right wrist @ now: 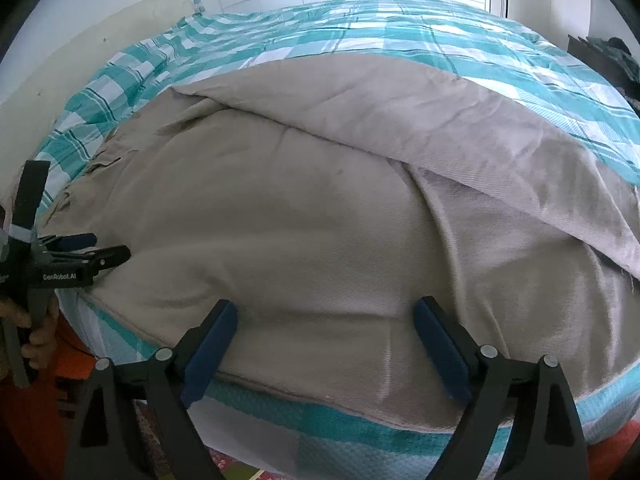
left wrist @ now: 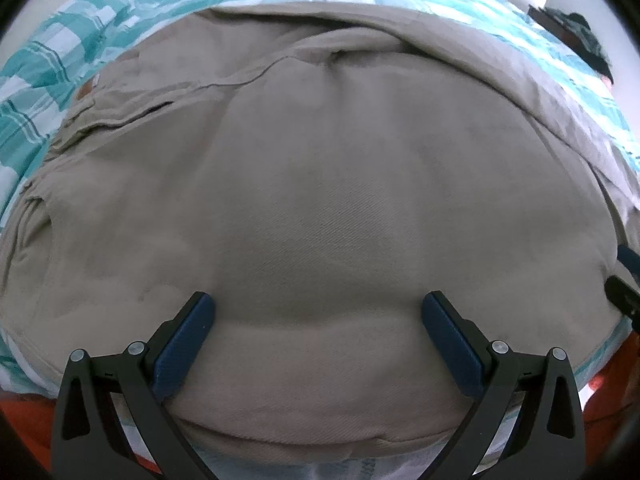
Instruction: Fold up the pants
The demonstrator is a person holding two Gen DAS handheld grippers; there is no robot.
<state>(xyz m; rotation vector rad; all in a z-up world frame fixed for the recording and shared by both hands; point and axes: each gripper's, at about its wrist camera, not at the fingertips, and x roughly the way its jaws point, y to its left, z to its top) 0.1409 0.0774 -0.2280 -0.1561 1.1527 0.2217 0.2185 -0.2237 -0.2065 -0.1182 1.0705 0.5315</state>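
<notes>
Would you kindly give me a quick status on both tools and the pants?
Left tool open, right tool open, both over near edge. Beige pants flat on checked bed cover, one leg folded across. Nothing in the way.

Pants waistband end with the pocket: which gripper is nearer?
Left. The left gripper hovers open over the pants nearest the waistband pocket; the right gripper, also open, sits further along toward the legs.

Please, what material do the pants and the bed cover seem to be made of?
The pants look like beige cotton twill with a matte finish: fine diagonal ribs show in the weave. The bed cover seems a thin woven cotton, printed or woven in teal and white checks; near the bed edge its surface looks finely textured.
</notes>
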